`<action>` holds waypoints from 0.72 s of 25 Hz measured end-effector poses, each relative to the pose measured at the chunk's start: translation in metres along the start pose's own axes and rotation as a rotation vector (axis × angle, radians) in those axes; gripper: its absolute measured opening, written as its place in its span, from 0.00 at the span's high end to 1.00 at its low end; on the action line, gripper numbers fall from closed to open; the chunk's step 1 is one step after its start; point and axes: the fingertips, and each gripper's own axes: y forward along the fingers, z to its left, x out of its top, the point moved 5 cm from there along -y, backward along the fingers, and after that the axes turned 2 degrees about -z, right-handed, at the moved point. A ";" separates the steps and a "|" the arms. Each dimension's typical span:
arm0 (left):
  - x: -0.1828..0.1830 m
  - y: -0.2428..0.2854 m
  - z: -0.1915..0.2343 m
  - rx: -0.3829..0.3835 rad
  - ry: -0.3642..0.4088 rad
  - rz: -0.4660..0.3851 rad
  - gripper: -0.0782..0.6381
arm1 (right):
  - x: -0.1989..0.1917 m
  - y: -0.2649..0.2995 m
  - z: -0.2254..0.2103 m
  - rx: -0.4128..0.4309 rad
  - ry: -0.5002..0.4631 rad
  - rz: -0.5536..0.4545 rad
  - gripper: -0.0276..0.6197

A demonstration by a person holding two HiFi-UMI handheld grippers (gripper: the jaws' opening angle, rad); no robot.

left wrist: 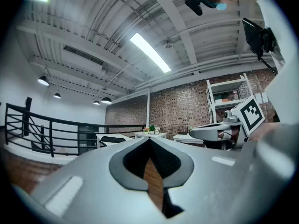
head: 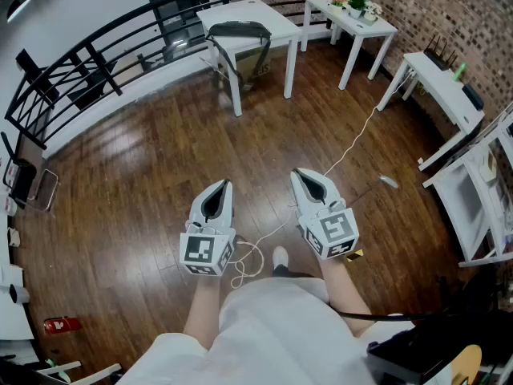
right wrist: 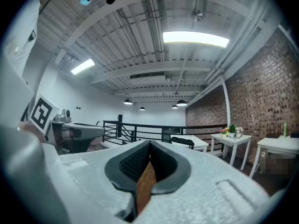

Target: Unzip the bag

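A dark bag [head: 238, 30] lies on a white table [head: 268, 14] at the far side of the room; it also shows small in the left gripper view [left wrist: 112, 139] and in the right gripper view [right wrist: 182, 142]. My left gripper [head: 224, 184] and right gripper [head: 296, 172] are held side by side at waist height over the wooden floor, far short of the table. Both point toward the table with jaws closed tip to tip, and nothing is between them. The left gripper [left wrist: 149, 139] and the right gripper [right wrist: 149, 143] each show only floor through the gap behind the tips.
A black railing [head: 88, 62] runs behind the table. Two more white tables [head: 357, 22] [head: 445, 87] stand along the brick wall at right, one bearing flowers [head: 353, 0]. A white cable [head: 353, 147] trails over the floor. White shelving [head: 481, 207] stands at right.
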 end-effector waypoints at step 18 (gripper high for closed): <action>-0.042 0.240 0.096 0.042 0.009 0.030 0.87 | -0.059 0.195 -0.152 -0.004 0.036 0.098 0.98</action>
